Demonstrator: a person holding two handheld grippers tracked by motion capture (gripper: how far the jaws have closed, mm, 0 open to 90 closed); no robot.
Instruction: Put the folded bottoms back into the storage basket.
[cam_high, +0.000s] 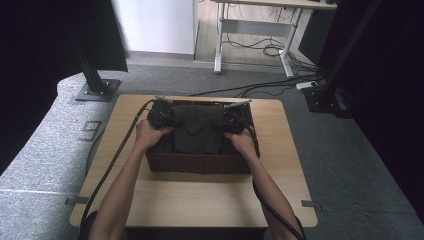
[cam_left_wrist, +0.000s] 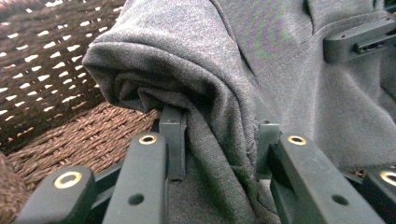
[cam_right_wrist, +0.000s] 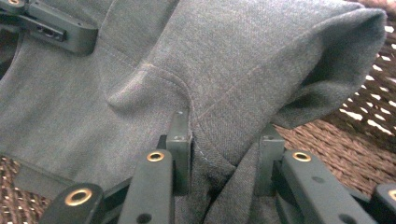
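A dark grey folded garment (cam_high: 197, 131) lies in a brown wicker basket (cam_high: 200, 163) on the wooden table (cam_high: 200, 200). My left gripper (cam_high: 161, 114) is at the garment's far left corner and my right gripper (cam_high: 234, 118) at its far right corner. In the left gripper view my left gripper (cam_left_wrist: 220, 125) is shut on a bunched fold of the grey garment (cam_left_wrist: 187, 46), just above the basket's woven floor (cam_left_wrist: 93, 140). In the right gripper view my right gripper (cam_right_wrist: 225, 129) pinches a fold of the garment (cam_right_wrist: 233, 56) in the same way.
The basket's wall (cam_left_wrist: 42, 60) stands close beside the left corner of the cloth, and its weave (cam_right_wrist: 336, 144) lies under the right corner. Bare tabletop surrounds the basket. Black frame posts (cam_high: 92, 75) and a desk with cables (cam_high: 260, 45) stand beyond the table.
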